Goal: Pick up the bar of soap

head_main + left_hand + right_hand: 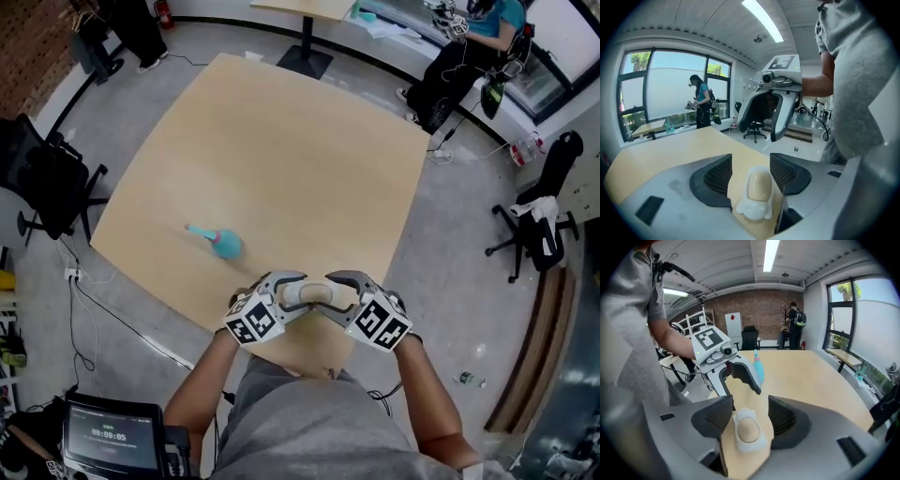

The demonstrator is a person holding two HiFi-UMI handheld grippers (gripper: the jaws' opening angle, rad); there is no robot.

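A beige bar of soap [314,294] lies in a small white dish [752,209] on the light wooden table [281,159], close to its near edge. My left gripper [289,298] and right gripper [339,298] face each other over it from either side. In the left gripper view the soap [759,184] sits between the open jaws of the left gripper [750,177], and neither pad touches it. The right gripper view shows the soap [747,429] in its dish [751,445] between the spread jaws of the right gripper [749,416], again with gaps on both sides.
A teal bottle-shaped object [218,242] lies on the table, left of the grippers. Black office chairs [42,183] [539,211] stand on the floor around it. A person [464,52] sits at the far right, near another table [309,9]. Cables [103,300] run along the floor.
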